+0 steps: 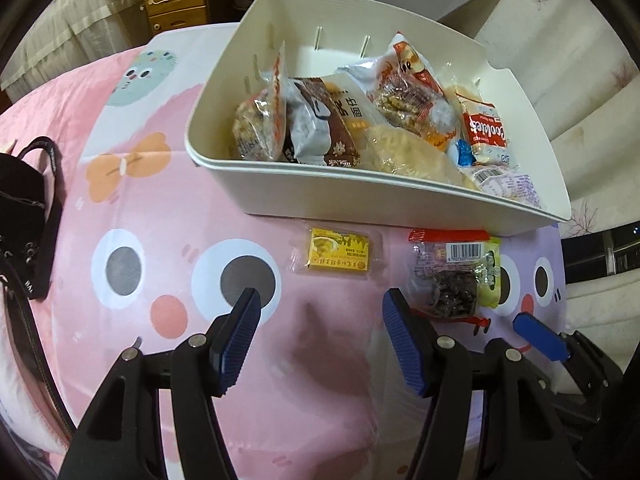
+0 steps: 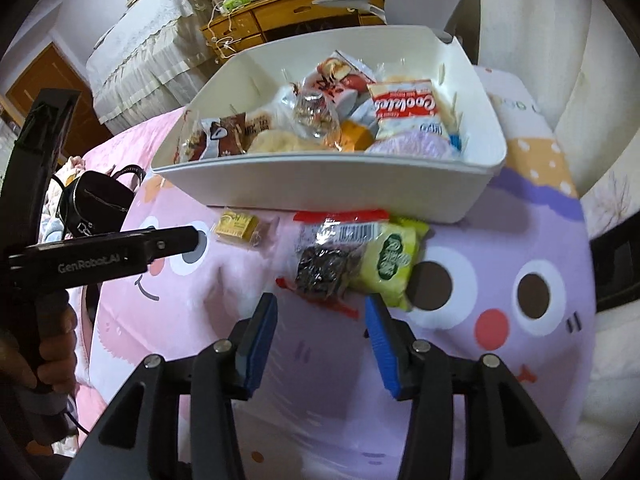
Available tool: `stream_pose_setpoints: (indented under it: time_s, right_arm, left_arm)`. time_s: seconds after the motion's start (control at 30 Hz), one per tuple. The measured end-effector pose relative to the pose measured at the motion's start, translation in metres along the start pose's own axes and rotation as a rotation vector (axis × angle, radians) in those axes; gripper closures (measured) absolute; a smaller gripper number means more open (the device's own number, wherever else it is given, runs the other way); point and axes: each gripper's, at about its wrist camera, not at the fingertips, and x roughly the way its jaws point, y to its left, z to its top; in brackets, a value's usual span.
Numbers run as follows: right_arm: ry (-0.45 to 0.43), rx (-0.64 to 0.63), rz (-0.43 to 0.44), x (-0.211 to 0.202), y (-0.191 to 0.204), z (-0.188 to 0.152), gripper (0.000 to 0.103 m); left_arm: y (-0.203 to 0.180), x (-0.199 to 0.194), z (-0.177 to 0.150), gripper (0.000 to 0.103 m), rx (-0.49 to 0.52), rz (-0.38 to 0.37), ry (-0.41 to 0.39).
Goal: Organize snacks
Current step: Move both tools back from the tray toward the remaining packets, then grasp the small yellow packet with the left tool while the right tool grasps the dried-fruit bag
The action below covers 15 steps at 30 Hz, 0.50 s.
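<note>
Snacks heaped in a white bin (image 1: 320, 188) at upper centre of both views: a cookie packet (image 1: 486, 132) with red lettering toward the right side, a brown-and-white wrapper (image 1: 320, 128) toward the left, clear bags of nutty bars (image 1: 260, 120) among them. Bin standing on a pink and purple cartoon-face cloth (image 1: 160, 200). Just below the bin's near wall, three loose packets on the cloth: a small yellow packet (image 1: 340, 254) left of centre, a clear bag with a red top, a barcode and dark contents (image 1: 452, 276) right of centre, and a green packet (image 2: 394, 260) touching that bag's right edge, partly under it. Yellow packet well apart from the other two.

Left gripper (image 1: 320, 344) low in its own view, blue pads apart at a middling width, nothing between them, bare cloth underneath, right pad near the clear bag's lower left corner. Right gripper (image 2: 320, 344) likewise parted, nothing gripped, tips just short of the clear bag and the green packet. Black bag (image 1: 24, 208) with straps at far left edge. Hand (image 2: 40, 344) wrapped round the left gripper's handle at lower left of the right view. Wooden drawers (image 2: 280, 20) beyond the bin at top.
</note>
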Motion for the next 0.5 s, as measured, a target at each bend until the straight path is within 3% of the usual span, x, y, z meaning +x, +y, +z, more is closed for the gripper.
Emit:
stream_pose_setpoints:
  time_s: [0.27,0.5]
  right_arm:
    - [-0.064,0.069,-0.034,0.025,0.007,-0.010,0.041]
    - [-0.091,0.097,-0.075,0.044,0.010,-0.011,0.037]
  left_arm:
    - [-0.002,0.024,0.008,0.037,0.039,-0.036,-0.013]
    - [-0.012,0.037,0.017,0.034,0.085,-0.044,-0.018]
